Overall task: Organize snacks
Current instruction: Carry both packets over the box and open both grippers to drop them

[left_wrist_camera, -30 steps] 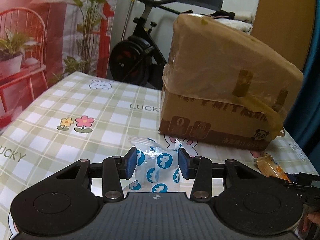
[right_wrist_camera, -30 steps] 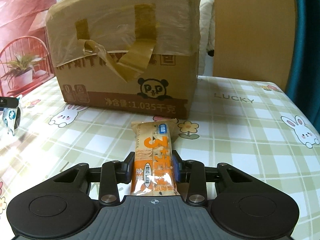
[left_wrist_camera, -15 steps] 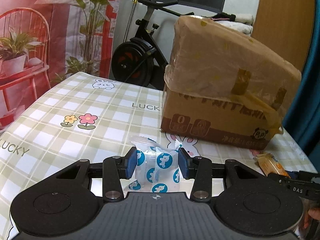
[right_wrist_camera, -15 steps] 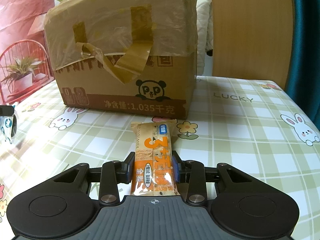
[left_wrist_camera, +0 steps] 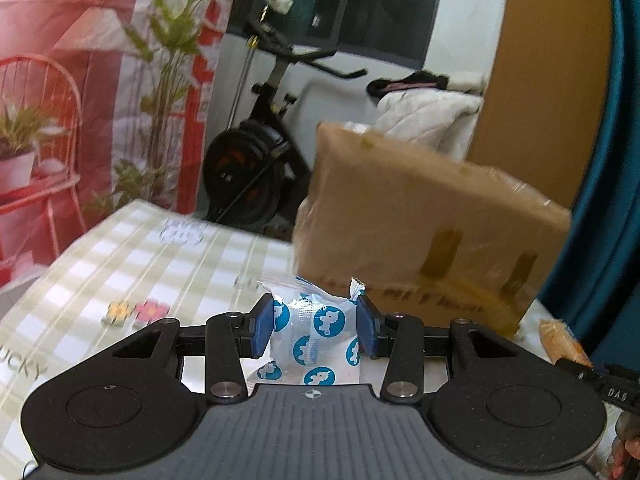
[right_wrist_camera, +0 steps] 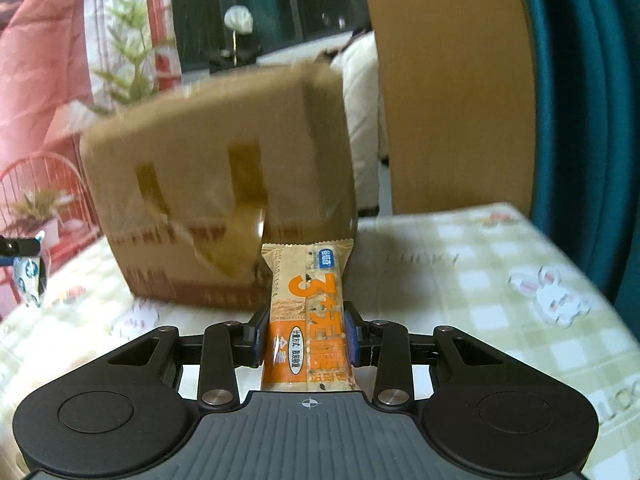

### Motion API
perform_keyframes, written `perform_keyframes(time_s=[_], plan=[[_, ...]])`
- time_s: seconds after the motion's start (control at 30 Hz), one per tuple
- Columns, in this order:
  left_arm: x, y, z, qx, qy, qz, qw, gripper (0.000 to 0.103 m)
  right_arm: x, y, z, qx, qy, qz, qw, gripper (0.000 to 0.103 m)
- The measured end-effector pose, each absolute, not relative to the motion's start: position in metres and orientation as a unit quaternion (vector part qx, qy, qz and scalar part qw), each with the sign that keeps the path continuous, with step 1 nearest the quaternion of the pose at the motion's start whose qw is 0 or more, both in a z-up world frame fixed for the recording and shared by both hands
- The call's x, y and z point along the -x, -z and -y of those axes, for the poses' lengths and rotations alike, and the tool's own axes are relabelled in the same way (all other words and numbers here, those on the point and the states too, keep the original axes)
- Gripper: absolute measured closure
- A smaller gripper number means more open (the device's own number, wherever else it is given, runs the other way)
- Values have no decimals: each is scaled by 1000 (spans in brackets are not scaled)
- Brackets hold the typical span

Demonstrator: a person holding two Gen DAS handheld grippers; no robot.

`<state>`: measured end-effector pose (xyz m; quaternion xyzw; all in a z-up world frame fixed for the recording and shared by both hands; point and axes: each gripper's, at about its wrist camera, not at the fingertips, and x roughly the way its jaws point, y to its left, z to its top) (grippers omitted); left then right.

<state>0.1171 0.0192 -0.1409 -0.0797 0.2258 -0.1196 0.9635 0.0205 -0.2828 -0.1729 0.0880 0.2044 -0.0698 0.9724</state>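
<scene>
My left gripper [left_wrist_camera: 314, 330] is shut on a white snack packet with blue round prints [left_wrist_camera: 314, 332] and holds it above the checked tablecloth [left_wrist_camera: 140, 264]. My right gripper [right_wrist_camera: 306, 336] is shut on an orange and beige snack bar [right_wrist_camera: 308, 312], held lengthwise between the blue pads. A taped brown cardboard box [left_wrist_camera: 424, 224] stands ahead of both grippers; in the right wrist view the box [right_wrist_camera: 224, 200] is blurred. The bar shows at the right edge of the left wrist view [left_wrist_camera: 560, 340]; the white packet shows at the left edge of the right wrist view [right_wrist_camera: 30, 276].
The table carries a cloth with rabbit [right_wrist_camera: 556, 298] and flower [left_wrist_camera: 136, 312] prints. An exercise bike [left_wrist_camera: 260, 152] stands beyond the far edge. A wooden panel [right_wrist_camera: 452, 92] and a teal curtain [right_wrist_camera: 584, 100] are at the right.
Both grippers have risen and tilted up with their snacks; the box now sits lower and smaller in both views, and more of the room behind shows. Grips are unchanged.
</scene>
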Motion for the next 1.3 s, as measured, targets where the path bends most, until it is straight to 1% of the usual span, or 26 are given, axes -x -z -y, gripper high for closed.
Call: perform_keyframes(time_s=[0.13,0.3,0.53,0.7,0.87,1.0,1.07,1.1,1.13,1.17,1.2,1.23,1.27,1.3], plan=[[-119,120,-8,73,135,-199,968,57,-11,141,294,-105,76,-156,979,70],[-126,97,5,68,154,-165,972,57,-10,97,298,-84,70,-109,988,70],[-148,69,24,59,172,-131,975,57,-40,44,298,-63,40,-67,995,70],[-189,44,46,33,174,-111,978,57,-103,18,294,-45,22,-81,995,70],[-247,36,66,24,180,-144,973,57,-173,11,290,-24,27,-129,991,70],[-276,46,71,1,174,-175,969,57,-202,26,287,-15,36,-165,986,69],[-285,53,69,2,171,-191,967,55,-208,32,284,-7,45,-176,983,66],[-286,55,66,5,173,-195,965,52,-207,34,285,-8,48,-175,983,58],[-286,55,63,5,173,-195,965,42,-206,35,286,-12,50,-173,984,44],[-284,56,61,4,171,-194,966,35,-203,35,289,-19,52,-170,984,38],[-281,56,60,1,169,-191,967,25,-201,35,291,-26,52,-167,984,34],[-278,55,60,-2,169,-189,967,19,-198,35,292,-30,51,-167,984,33],[-276,54,59,-7,170,-188,967,17,-196,35,292,-30,49,-168,984,31],[-273,52,60,-14,172,-188,967,16,-194,34,291,-28,49,-168,984,24]])
